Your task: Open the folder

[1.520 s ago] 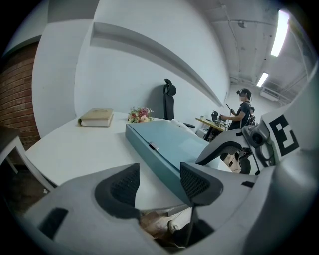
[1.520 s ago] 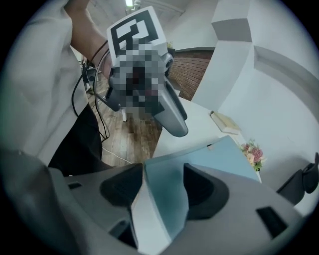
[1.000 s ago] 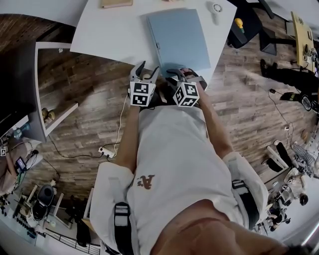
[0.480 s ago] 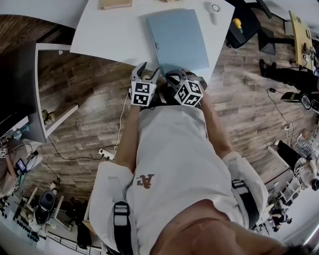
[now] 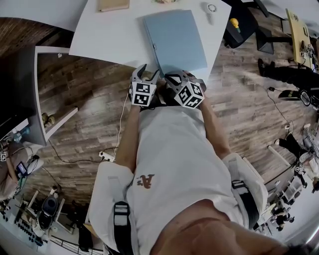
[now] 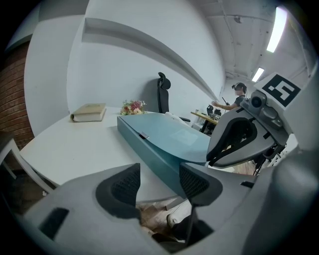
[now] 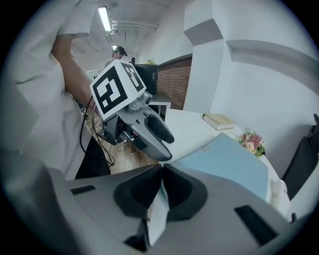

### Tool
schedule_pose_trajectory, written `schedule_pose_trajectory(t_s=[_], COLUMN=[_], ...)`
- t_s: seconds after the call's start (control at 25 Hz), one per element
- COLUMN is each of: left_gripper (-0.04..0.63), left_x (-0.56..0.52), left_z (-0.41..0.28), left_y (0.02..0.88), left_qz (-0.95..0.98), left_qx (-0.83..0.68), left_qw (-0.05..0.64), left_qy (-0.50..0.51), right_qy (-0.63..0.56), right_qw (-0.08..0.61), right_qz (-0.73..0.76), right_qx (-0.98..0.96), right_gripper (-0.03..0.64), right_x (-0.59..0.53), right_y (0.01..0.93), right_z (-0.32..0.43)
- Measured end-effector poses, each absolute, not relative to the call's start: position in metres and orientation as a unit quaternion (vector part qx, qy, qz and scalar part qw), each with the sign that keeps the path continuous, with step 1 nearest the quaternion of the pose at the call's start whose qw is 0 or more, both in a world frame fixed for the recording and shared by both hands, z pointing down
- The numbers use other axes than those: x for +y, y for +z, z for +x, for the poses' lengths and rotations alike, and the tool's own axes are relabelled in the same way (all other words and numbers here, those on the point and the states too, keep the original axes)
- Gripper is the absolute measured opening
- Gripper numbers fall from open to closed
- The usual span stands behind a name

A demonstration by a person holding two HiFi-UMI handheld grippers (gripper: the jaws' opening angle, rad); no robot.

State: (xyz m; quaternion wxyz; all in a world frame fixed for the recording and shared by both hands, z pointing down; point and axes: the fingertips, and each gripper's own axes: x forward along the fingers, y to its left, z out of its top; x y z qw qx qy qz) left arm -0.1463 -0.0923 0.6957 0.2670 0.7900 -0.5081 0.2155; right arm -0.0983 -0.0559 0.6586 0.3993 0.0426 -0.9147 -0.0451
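Observation:
A light blue folder [image 5: 174,40] lies on the white table [image 5: 109,35], its near edge at the table's front rim. My right gripper [image 5: 175,75] is at that near edge, shut on the folder's thin front cover [image 7: 158,219]. The cover's near corner [image 6: 192,149] curves up a little off the stack. My left gripper [image 5: 144,70] hangs just left of it at the table's edge. In the left gripper view my left gripper [image 6: 158,183] is open with nothing between its pads, and the folder's spine [image 6: 149,149] runs ahead of it.
A tan book [image 5: 113,5] lies at the table's far edge, with a small bunch of flowers [image 7: 251,139] beside it. A small white object [image 5: 213,9] sits at the far right corner. A dark chair [image 6: 162,94] stands behind the table. A white shelf unit [image 5: 50,99] stands on the wooden floor at left.
The right gripper has rolled, its marker cube turning, and has risen slightly at the folder's near edge. The left gripper has stayed where it was.

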Motion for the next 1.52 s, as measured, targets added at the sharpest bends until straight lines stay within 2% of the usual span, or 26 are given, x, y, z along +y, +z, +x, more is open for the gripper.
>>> schedule_pose_trajectory(t_s=[1.52], left_gripper=[0.256], left_x=[-0.103], left_z=[-0.123], left_y=[0.710], left_qz=[0.795], left_qx=[-0.494], left_qw=[0.258], left_qy=[0.240], right_qy=[-0.032], right_qw=[0.343], right_qz=[0.124], right_qx=[-0.931], right_gripper=[0.014], right_x=[-0.069], right_y=[0.610], right_z=[-0.081])
